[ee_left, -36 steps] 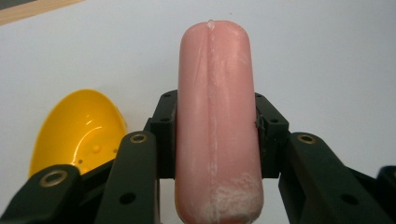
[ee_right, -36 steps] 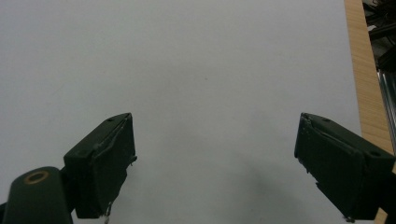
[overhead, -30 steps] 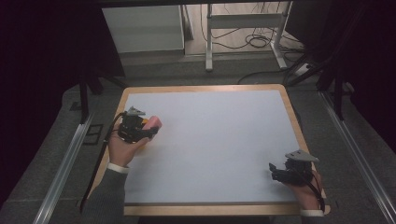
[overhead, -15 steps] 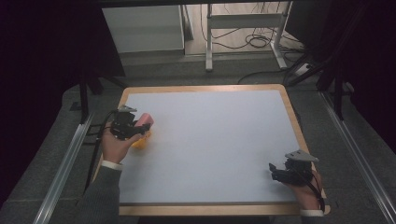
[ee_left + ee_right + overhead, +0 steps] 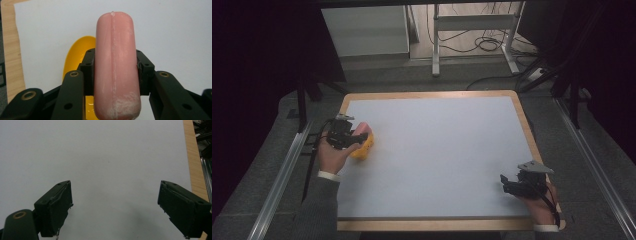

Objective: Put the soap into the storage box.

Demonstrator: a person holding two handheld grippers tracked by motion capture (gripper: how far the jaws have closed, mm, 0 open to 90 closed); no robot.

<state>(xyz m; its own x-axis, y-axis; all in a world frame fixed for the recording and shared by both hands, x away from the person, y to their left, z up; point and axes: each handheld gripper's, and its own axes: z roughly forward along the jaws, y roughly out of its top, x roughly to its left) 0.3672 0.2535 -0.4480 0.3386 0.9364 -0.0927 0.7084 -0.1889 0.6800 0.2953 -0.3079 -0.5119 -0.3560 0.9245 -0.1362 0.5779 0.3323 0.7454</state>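
Note:
A pink sausage-shaped piece [image 5: 114, 67] stands lengthwise between the jaws of my left gripper [image 5: 114, 68], which is shut on it. Beneath it lies a yellow curved piece [image 5: 77, 53], partly hidden by the jaws. In the high view the left gripper [image 5: 346, 136] sits near the table's left edge with the pink piece [image 5: 363, 131] over the yellow piece [image 5: 363, 147]. My right gripper [image 5: 508, 183] rests at the front right corner, and in its own view the right gripper [image 5: 115, 207] stands open over bare white surface.
The white table top [image 5: 442, 150] has a wooden rim [image 5: 427, 94]. Metal rails run along both sides, and a desk frame with cables [image 5: 477, 30] stands on the floor beyond the far edge.
My left hand has drawn leftward and toward the near side with the pink piece, and the yellow piece now shows beside it. The right gripper has stayed put.

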